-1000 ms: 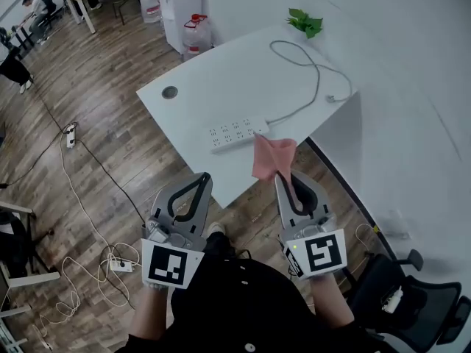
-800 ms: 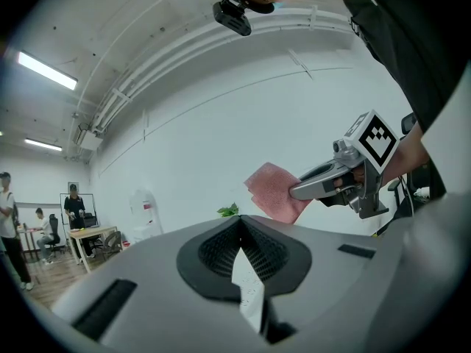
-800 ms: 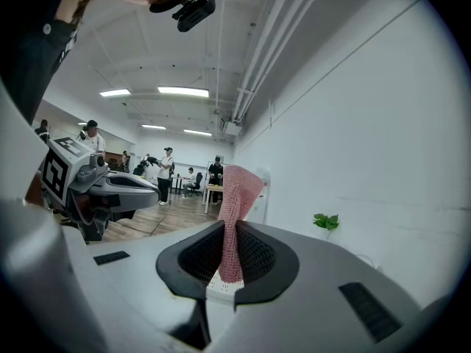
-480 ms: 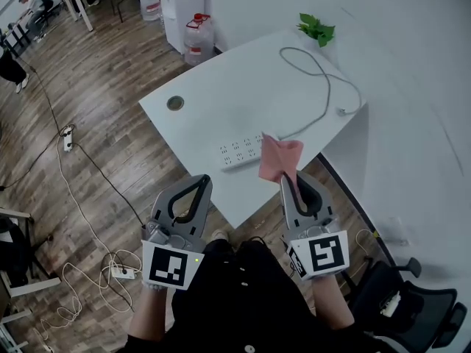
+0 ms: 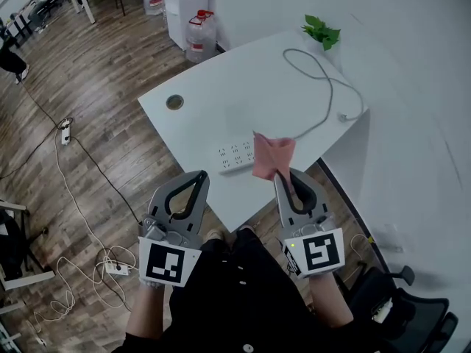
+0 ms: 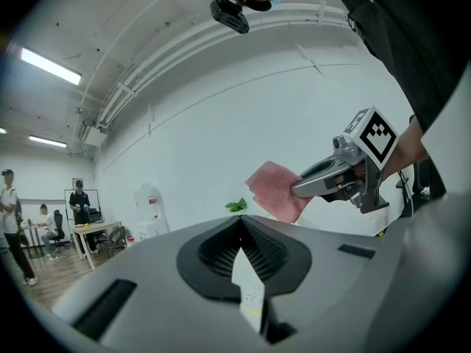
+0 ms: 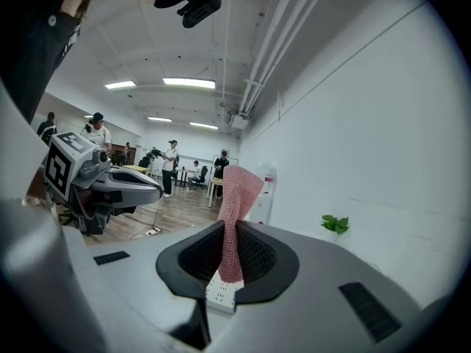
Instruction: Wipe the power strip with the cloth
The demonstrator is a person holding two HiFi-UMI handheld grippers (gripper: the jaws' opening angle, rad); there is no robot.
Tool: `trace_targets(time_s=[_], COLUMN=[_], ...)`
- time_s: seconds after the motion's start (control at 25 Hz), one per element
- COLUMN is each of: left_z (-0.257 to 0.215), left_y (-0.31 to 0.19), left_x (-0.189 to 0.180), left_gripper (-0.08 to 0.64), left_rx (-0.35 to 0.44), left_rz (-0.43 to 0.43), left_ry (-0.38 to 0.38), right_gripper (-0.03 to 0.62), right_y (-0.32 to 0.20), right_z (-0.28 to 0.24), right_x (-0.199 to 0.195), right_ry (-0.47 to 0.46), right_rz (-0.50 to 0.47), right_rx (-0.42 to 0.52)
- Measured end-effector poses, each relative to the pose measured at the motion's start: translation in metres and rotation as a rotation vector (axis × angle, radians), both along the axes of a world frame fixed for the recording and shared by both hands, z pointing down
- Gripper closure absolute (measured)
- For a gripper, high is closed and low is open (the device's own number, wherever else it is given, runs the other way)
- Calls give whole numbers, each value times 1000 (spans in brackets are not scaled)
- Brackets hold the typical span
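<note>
One cloth [image 5: 271, 155] above the table [image 5: 221, 87] edge.

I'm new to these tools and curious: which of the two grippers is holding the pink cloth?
The right gripper: its jaws are shut on the pink cloth, which sticks up from them. The left gripper holds nothing, its jaws together.

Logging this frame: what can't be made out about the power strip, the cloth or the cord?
Power strip: in the head view its right end, where the cord joins, is behind the cloth clamped in the right tongs.
Left gripper view: the shut left tongs block all but a sliver of the strip.
Cord's free end: head view, too small to tell the plug type.
</note>
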State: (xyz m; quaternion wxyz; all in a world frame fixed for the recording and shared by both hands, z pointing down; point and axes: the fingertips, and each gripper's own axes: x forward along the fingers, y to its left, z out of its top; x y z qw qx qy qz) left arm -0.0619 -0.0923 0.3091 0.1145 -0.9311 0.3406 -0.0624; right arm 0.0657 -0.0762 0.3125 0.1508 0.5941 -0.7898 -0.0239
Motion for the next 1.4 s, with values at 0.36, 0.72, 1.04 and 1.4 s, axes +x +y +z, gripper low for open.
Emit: trace_targets(time_s=[0.36,0.72,1.04,1.4], left_z=[0,1,6,6], left_y=[-9,-9,-10,-7], left_x=[8,3,-14,-34], left_gripper=[546,546,546,546], left_rx=[-20,-24,-30,-32], left_rz=[-88,-164,-255,-345], left_ry=[-9,-14,-17,-18], right_gripper=[531,531,531,531], right_y=[-22,-39,-61,-83], right_z=[1,14,44,90], right_x=[5,-3,-22,-51], right_ry=[-10,-5,30,68], right_rz=[-94,-186,-290,-389], right_rx=[-7,-43,-100,-201])
